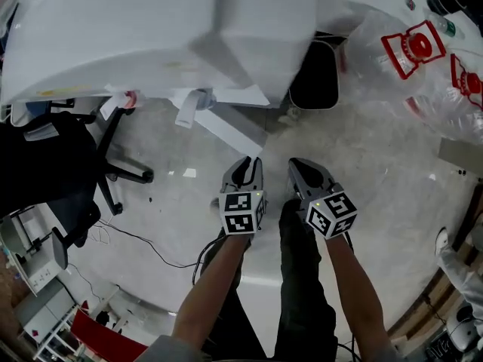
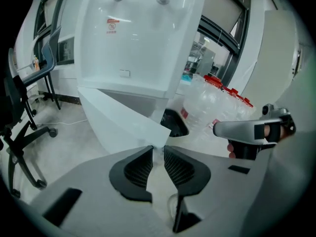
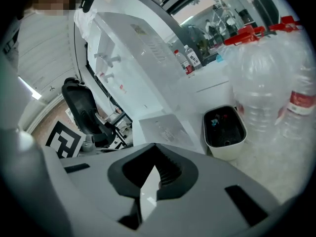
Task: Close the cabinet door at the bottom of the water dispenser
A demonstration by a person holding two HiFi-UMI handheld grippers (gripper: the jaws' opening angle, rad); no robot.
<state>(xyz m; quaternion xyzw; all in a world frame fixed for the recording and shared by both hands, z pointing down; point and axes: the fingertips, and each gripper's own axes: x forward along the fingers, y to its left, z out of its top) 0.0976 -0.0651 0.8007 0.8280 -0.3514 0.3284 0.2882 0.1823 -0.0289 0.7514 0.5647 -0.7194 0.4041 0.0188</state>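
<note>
The white water dispenser fills the top of the head view. Its bottom cabinet door stands swung out over the floor. My left gripper is just short of the door's free end. In the left gripper view the door ends in a corner right at the tips of my left gripper. Its jaws keep a narrow gap, and I cannot tell whether they touch the door. My right gripper is beside it on the right, shut on nothing. In the right gripper view its tips meet, with the door ahead.
A white bin with a black inside stands right of the dispenser. Large water bottles in clear wrap lie at the right. A black office chair is at the left, with a cable across the floor.
</note>
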